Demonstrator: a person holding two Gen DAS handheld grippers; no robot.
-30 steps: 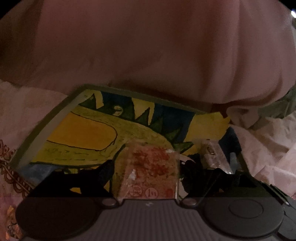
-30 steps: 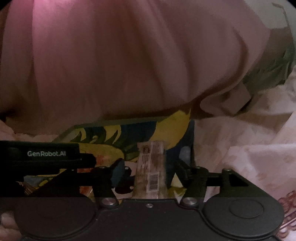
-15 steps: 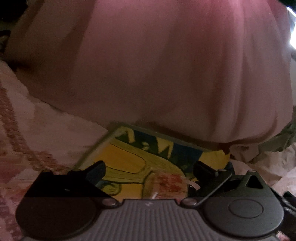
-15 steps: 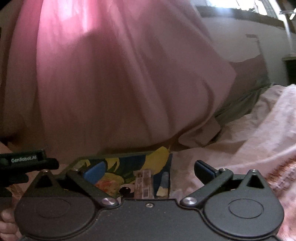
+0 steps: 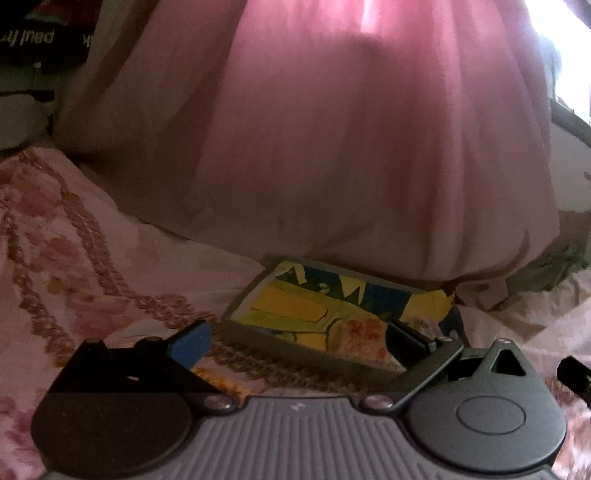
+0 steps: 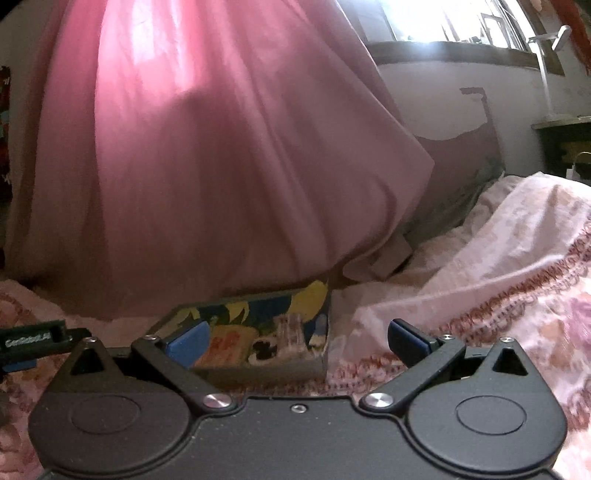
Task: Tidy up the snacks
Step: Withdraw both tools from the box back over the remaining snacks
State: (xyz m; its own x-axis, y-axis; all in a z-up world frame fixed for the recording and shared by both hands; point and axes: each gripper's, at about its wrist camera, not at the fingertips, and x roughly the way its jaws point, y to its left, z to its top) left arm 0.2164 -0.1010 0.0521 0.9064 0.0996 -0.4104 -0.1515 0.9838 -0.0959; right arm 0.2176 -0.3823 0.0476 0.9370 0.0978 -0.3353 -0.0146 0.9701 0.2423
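Right wrist view: floral pink quilted bedspread [image 6: 498,295] underfoot; pink gauzy curtain [image 6: 221,166] at 12 o'clock, bright window [image 6: 443,22] at 1. Right gripper [image 6: 297,339] and left gripper [image 5: 297,341] spread, empty.

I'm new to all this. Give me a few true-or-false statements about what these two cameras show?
1. Both grippers stand wide open. True: the left gripper and right gripper hold nothing.
2. A red-orange snack packet lies in the tray. True.
3. The tray sits on a bare wooden table. False: it rests on patterned bedding.
4. A blue curtain hangs behind. False: pink fabric hangs there.
5. The tray is empty. False: two packets lie inside.
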